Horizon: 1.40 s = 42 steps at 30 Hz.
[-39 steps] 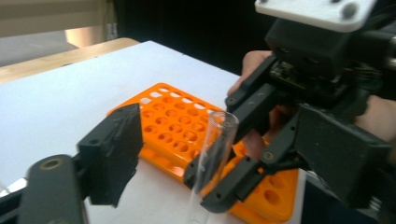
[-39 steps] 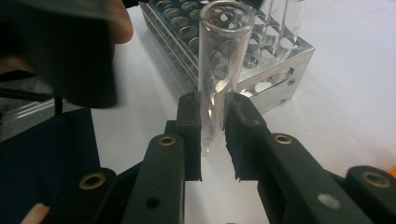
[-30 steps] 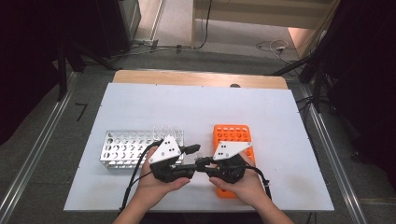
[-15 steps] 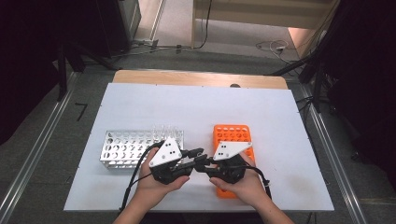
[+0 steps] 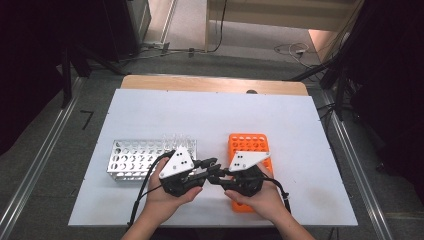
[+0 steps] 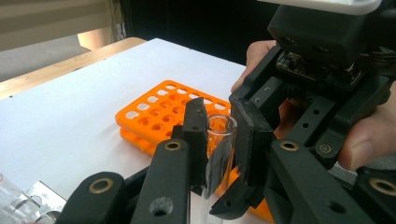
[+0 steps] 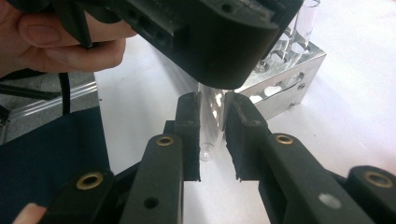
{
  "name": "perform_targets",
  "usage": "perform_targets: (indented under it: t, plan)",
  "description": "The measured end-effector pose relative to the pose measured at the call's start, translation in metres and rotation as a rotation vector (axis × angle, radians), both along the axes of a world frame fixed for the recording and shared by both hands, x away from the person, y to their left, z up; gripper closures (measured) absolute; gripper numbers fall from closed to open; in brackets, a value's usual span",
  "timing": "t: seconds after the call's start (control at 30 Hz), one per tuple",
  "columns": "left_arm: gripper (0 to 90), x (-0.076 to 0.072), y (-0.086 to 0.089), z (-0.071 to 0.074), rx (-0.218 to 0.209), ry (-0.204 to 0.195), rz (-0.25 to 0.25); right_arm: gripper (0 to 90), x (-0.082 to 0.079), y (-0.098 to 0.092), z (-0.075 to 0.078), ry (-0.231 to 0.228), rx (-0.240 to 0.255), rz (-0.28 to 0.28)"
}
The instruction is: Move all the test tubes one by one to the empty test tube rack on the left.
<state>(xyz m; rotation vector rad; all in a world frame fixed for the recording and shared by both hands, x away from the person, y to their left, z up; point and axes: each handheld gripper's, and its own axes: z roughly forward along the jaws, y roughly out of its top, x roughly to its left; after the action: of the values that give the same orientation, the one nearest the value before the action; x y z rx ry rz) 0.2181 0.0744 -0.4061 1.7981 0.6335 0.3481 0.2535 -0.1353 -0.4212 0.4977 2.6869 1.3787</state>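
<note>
A clear test tube (image 6: 219, 140) stands upright between my two grippers, which meet low over the table's front middle. My left gripper (image 6: 219, 135) (image 5: 209, 167) is shut on it just below its open mouth. My right gripper (image 7: 211, 135) (image 5: 216, 177) holds the tube's lower part (image 7: 208, 140), its rounded end showing below the pads. Its jaws have just been easing apart a little, with the tube still between them. The orange rack (image 5: 250, 145) (image 6: 159, 107) lies under the right hand. The metal rack (image 5: 135, 157) (image 7: 280, 79) stands beside the left hand.
Several clear tubes (image 5: 177, 137) (image 7: 306, 18) stand in the metal rack's far right corner. The white table top (image 5: 210, 115) stretches behind both racks to a wooden edge (image 5: 210, 84). A dark cloth (image 7: 51, 149) lies at the near side.
The left gripper's jaws have drawn together onto the tube between the hands. Both hands stay where they were.
</note>
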Motion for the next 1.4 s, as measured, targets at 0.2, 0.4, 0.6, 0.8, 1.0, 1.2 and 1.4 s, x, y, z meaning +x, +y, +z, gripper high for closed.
perform_targets:
  t: [0.2, 0.4, 0.6, 0.8, 1.0, 1.2, 1.4]
  plan:
    - [74.8, 0.001, 0.004, 0.002, -0.001, -0.003, 0.015, 57.2, 0.0, -0.001, 0.001, 0.019, 0.023, 0.01]
    - [74.8, 0.002, 0.009, 0.005, -0.016, -0.001, 0.032, 32.6, 0.0, -0.002, 0.002, 0.01, 0.035, -0.011]
    - [74.8, 0.004, 0.015, 0.008, -0.017, -0.011, 0.053, 3.6, 0.001, -0.005, 0.005, -0.008, 0.046, -0.047]
    - [74.8, 0.005, 0.02, 0.011, -0.019, -0.018, 0.064, 0.0, 0.003, -0.016, 0.008, 0.007, 0.081, -0.033]
    - [74.8, 0.007, 0.026, 0.015, -0.016, -0.03, 0.08, 0.0, 0.004, -0.023, 0.01, -0.003, 0.091, -0.048]
    - [74.8, 0.009, 0.037, 0.021, -0.022, -0.041, 0.107, 0.0, 0.005, -0.035, 0.007, -0.021, 0.088, -0.061]
    - [74.8, 0.013, 0.052, 0.026, -0.036, -0.044, 0.146, 1.1, 0.01, -0.05, 0.006, -0.015, 0.105, -0.065]
